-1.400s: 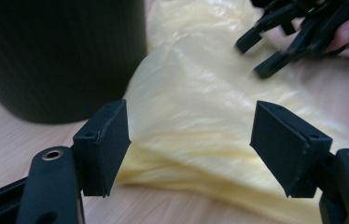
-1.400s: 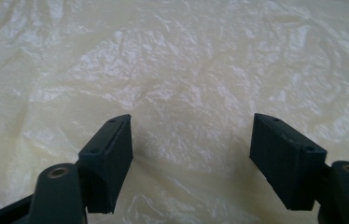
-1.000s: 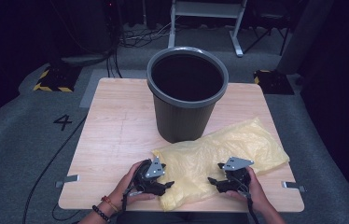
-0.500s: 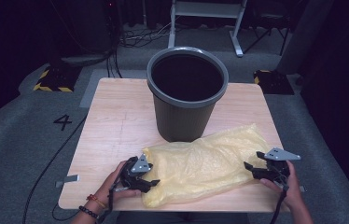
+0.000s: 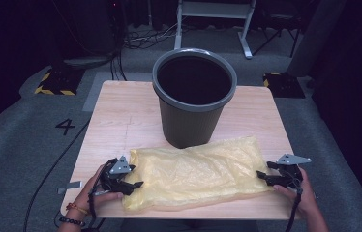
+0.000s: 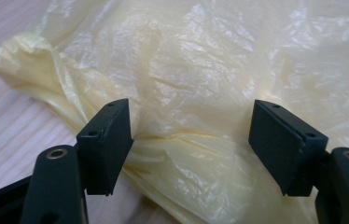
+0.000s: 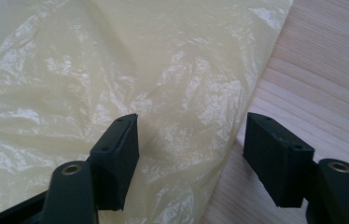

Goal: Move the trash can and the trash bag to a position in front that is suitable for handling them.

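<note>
Grey carpet with a painted "4" surrounds the pale wooden table (image 5: 121, 121) I am working over, and a dark grey ribbed plastic bin (image 5: 193, 96) stands upright at the table's far middle. Just in front of it, touching or nearly touching its base, lies the thin, crinkled yellow plastic bag (image 5: 196, 171), spread flat along the near edge.

A second ago both grippers sat close together on the bag's near side and the bag lay slanted, its right end angled towards the far right corner. Since then my hands have swept apart to the two ends, and the bag now lies stretched lengthwise, roughly parallel to the table's front edge. I judge that as the flattening step about done, with the bag laid out for picking up and lining the bin.

My left gripper (image 6: 191, 135) stands wide, its jaws having just been opening; a bunched fold of the bag's left end lies between them, brushing the one pad but not pinched. My right gripper (image 7: 191, 154) is also parted, its jaws having just been closing a little, straddling the bag's right edge over the wood without pressing it.

The film looks glossy, wrinkled, semi-translucent and limp.
</note>
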Demonstrator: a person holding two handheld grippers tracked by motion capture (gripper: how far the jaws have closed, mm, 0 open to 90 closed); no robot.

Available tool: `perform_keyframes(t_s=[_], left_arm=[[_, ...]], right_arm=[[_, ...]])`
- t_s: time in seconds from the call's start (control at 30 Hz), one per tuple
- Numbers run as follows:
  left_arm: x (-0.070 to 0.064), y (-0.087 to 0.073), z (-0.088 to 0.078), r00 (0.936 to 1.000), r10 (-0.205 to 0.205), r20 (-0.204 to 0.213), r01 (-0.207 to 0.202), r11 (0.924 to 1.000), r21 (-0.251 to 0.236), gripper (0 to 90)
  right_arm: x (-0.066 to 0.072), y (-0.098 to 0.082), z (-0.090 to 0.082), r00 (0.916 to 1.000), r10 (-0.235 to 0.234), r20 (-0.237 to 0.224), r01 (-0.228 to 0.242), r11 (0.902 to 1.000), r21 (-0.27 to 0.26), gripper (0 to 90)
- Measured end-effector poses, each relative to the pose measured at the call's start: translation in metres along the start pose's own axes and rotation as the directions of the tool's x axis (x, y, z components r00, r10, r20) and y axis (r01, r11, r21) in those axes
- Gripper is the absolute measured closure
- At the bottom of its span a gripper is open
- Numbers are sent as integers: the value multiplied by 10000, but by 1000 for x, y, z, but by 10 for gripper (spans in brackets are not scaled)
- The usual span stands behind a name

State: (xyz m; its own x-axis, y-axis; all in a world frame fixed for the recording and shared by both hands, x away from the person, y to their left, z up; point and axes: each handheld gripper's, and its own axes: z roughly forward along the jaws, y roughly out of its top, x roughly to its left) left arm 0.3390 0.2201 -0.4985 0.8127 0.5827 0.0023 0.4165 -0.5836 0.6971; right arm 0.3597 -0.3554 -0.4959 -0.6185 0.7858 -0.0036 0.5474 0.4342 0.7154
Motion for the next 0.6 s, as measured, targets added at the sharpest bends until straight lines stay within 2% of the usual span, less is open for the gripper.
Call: perform_keyframes(t_s=[0.17,0.27,0.3,0.33,0.37,0.47,0.53,0.6], left_arm=[[4,-2,-2,9983,-354,-456,354,9994,7,270],[6,-2,-3,9972,-574,-480,570,9983,-83,221],[7,-3,-6,9954,-897,-338,884,9954,-382,207],[7,-3,-6,9954,-897,-338,884,9954,-382,206],[8,-1,-11,9945,-945,-460,907,9929,-773,202],[4,4,-17,9914,-1219,-472,1140,9829,-1447,200],[1,9,-21,9925,-1130,-467,1028,9781,-1810,199],[-1,11,-23,9928,-1115,-428,1011,9752,-1970,198]], right_arm=[[14,6,7,9987,-355,-361,352,9993,-82,371],[17,8,10,9985,-393,-389,388,9992,-121,365],[18,8,10,9983,-397,-417,390,9991,-168,364],[18,8,10,9983,-397,-417,390,9991,-168,364],[19,8,11,9985,-381,-389,374,9992,-168,358],[20,9,12,9988,-327,-366,320,9993,-179,345],[20,9,12,9990,-279,-338,274,9995,-164,336],[21,9,13,9992,-269,-313,263,9995,-169,332]])
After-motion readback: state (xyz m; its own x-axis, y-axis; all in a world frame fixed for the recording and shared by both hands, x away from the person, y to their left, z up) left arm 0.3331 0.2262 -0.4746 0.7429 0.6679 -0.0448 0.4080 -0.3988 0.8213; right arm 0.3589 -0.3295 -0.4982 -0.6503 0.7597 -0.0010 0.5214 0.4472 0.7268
